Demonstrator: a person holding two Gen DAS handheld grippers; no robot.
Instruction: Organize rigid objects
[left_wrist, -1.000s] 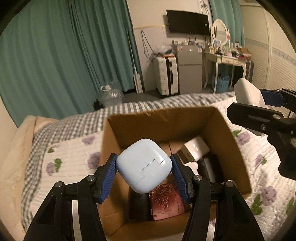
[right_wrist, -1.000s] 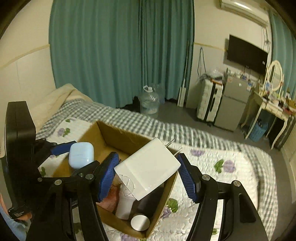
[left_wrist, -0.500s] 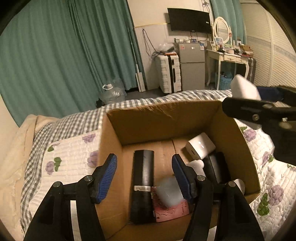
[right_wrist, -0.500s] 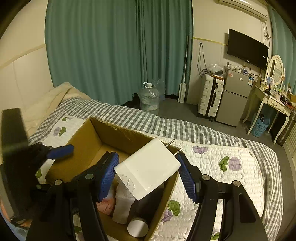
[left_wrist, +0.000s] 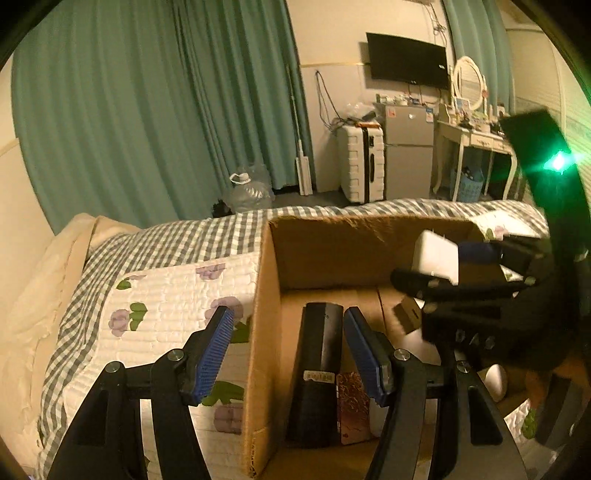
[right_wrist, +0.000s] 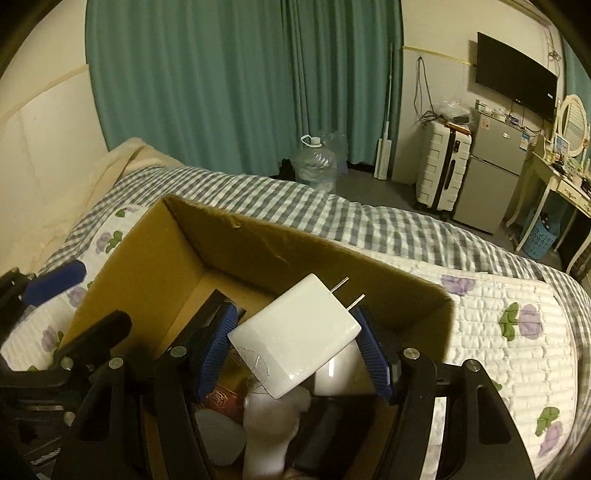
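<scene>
Now the left gripper, its jaws just opened and empty after dropping the earbud case, hovers at the cardboard box while the right gripper, clamped on the white charger, lowers in.

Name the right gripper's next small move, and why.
Probably open the right gripper to drop the white charger: it is clamped between the pads, already down inside the cardboard box over the items there. The left gripper is empty.
</scene>
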